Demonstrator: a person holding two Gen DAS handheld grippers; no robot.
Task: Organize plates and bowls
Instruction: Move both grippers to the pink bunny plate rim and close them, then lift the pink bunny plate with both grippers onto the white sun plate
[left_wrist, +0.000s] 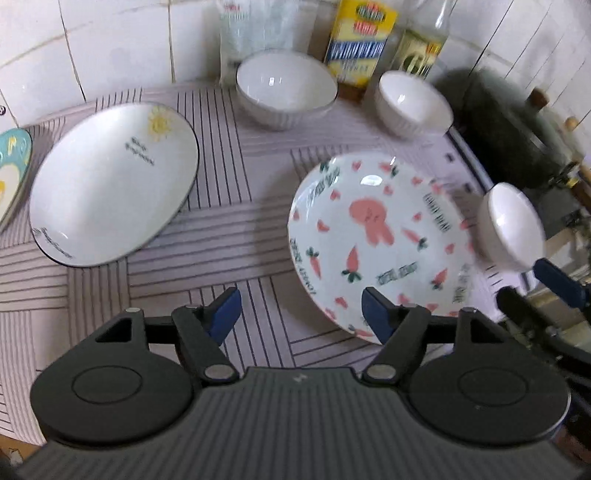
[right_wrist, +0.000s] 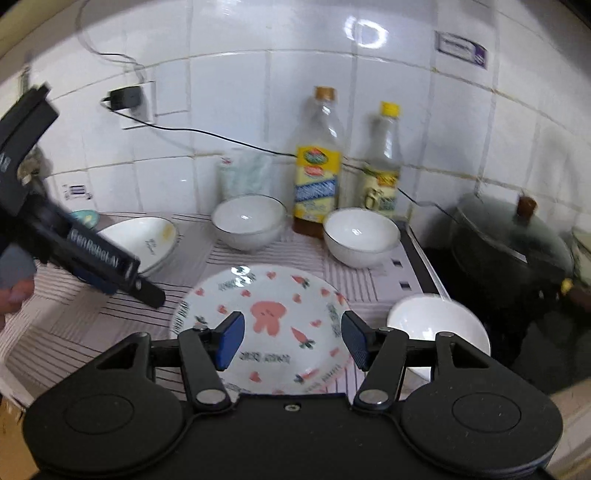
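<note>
White tiles back a worktop (right_wrist: 92, 321) spread with a striped mat, where the rabbit plate (right_wrist: 266, 325) lies at the centre, just below both grippers. Beside its right edge sits a small white bowl (right_wrist: 436, 325); two more bowls (right_wrist: 249, 221) (right_wrist: 362, 236) stand near the bottles (right_wrist: 317, 173), and a sun plate (left_wrist: 110, 184) lies well apart to the left. Left gripper (left_wrist: 299, 310) and right gripper (right_wrist: 291, 338) hover with jaws apart, holding nothing — likely choosing a first piece. Next, I judge, one must close on a rim to start stacking.
</note>
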